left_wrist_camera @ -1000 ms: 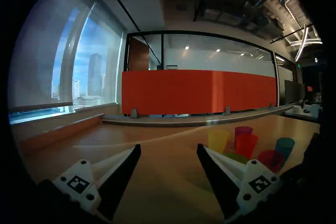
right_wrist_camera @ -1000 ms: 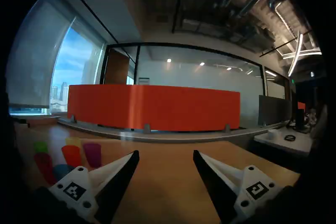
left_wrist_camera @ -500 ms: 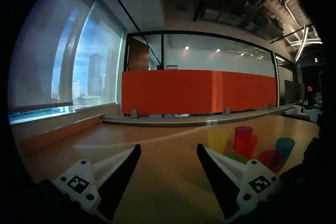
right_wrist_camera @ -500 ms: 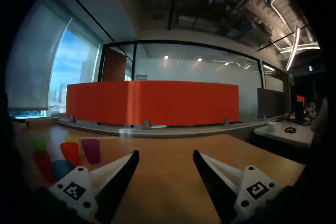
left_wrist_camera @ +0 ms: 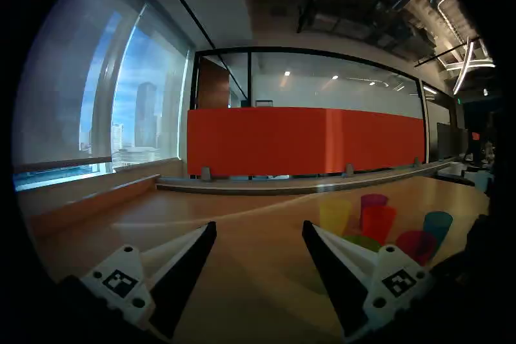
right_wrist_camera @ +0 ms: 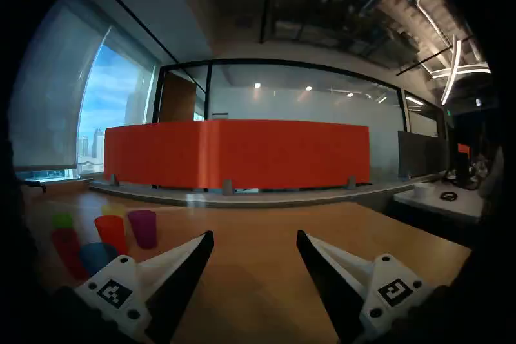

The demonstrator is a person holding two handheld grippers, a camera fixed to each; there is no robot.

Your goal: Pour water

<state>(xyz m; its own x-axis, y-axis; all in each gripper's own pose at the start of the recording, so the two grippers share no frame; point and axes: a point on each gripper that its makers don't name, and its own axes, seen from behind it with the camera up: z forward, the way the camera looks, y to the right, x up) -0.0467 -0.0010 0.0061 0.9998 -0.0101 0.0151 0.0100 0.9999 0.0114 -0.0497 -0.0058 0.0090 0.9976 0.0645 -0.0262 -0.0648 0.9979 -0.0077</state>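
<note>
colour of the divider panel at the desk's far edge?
Orange-red. The divider shows best in the right gripper view.

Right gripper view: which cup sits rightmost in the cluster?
The purple cup, just right of the orange cup; every other cup stands further left.

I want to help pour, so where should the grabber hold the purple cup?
Probably grip the purple cup across its side wall, about halfway up, with the right gripper coming in level from the side away from the orange cup. The purple cup stands upright, mouth up, and the orange one crowds its other side.
</note>
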